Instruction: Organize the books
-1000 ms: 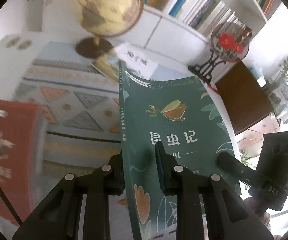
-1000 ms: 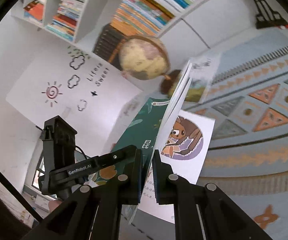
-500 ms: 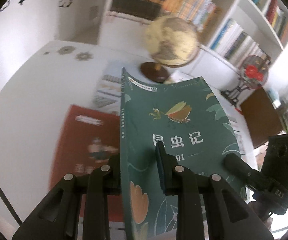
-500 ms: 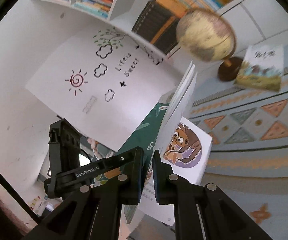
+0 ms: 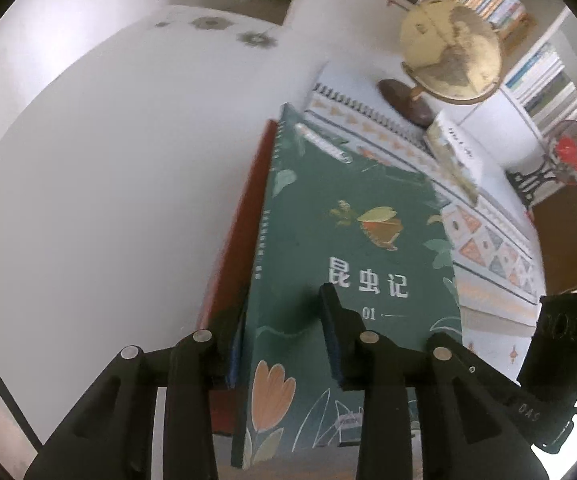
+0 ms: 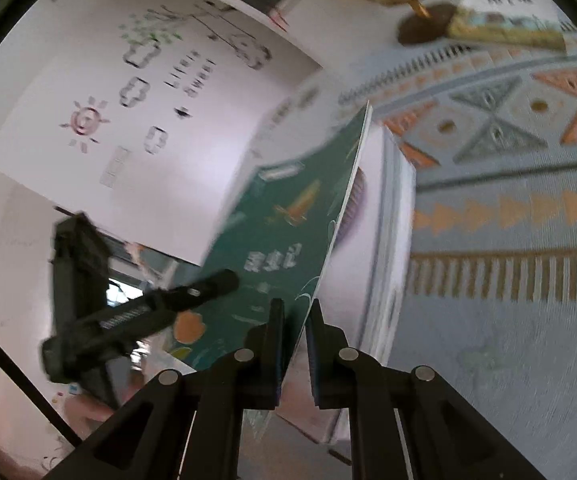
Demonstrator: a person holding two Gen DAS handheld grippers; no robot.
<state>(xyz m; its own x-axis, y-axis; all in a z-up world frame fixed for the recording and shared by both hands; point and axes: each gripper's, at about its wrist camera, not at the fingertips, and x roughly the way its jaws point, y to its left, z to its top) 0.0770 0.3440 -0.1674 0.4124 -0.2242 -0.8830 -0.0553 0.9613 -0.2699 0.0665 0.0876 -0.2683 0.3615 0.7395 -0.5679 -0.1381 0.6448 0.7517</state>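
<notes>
The left tool (image 5: pixel 284 332) had the green book (image 5: pixel 352 248) between its jaws near the spine edge, and those jaws were opening; one finger (image 5: pixel 338 332) lay across the cover while the other sat at the spine side, so the grip looked loose rather than firm. The green book lay face up over a red book (image 5: pixel 240 236) on the white tabletop (image 5: pixel 108 184), the red cover showing along its left edge. The right tool (image 6: pixel 294 334) was nearly closed, its jaws pinching the opposite edge of the same green book (image 6: pixel 288 232), with a white book (image 6: pixel 372 240) just beside it on the right; whether that one was also gripped could not be told. Farther off, a patterned cloth (image 5: pixel 484 236) covered part of the tabletop, where a globe (image 5: pixel 450 56) stood with another book (image 5: pixel 454 152) lying near its base.
</notes>
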